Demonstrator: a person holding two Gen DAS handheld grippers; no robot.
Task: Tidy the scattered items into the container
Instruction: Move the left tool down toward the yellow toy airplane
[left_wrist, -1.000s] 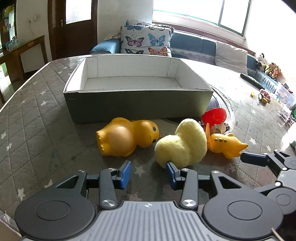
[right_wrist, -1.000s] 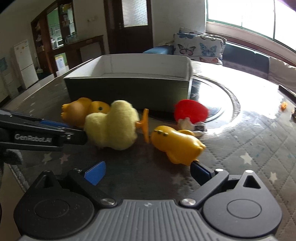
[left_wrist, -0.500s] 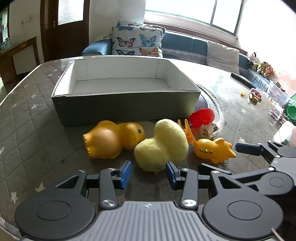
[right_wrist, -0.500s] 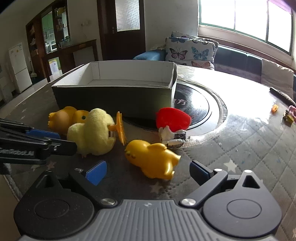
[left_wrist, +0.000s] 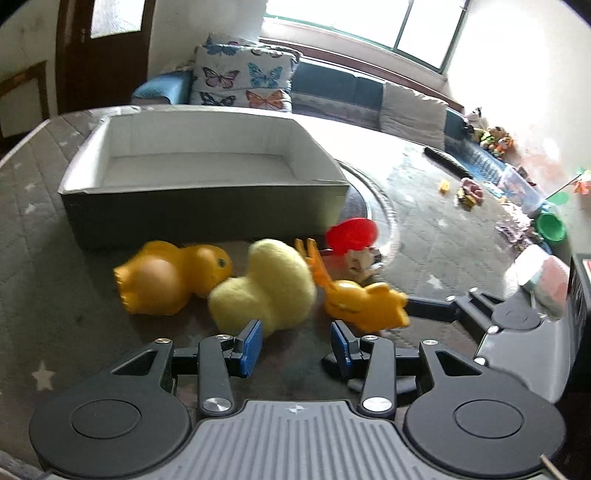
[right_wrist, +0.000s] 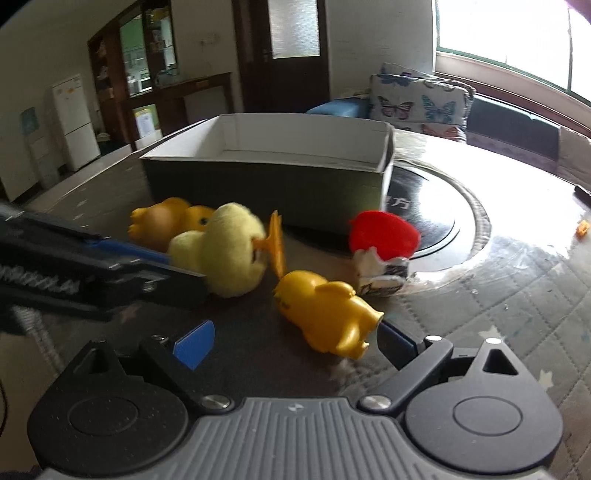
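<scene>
An empty grey box (left_wrist: 207, 206) with white inside walls stands on the quilted table; it also shows in the right wrist view (right_wrist: 266, 181). In front of it lie an orange rubber duck (left_wrist: 166, 280), a fluffy yellow plush duck (left_wrist: 266, 288) (right_wrist: 221, 251), a small yellow plastic duck (left_wrist: 365, 302) (right_wrist: 325, 310) and a red-and-white toy (left_wrist: 354, 236) (right_wrist: 384, 236). My left gripper (left_wrist: 295, 343) is open, just short of the plush duck. My right gripper (right_wrist: 291, 339) is open wide, its right finger beside the small yellow duck.
A dark round glass turntable (right_wrist: 443, 218) lies right of the box. Small toys (left_wrist: 469, 188), a green cup (left_wrist: 550, 225) and a dark remote (left_wrist: 447, 162) sit at the table's far right. A sofa with butterfly cushions (left_wrist: 243, 81) stands behind the table.
Both grippers have shifted and turned, so the toys sit differently in each view. The left gripper's jaws have opened wider. The toys have not moved on the table.
</scene>
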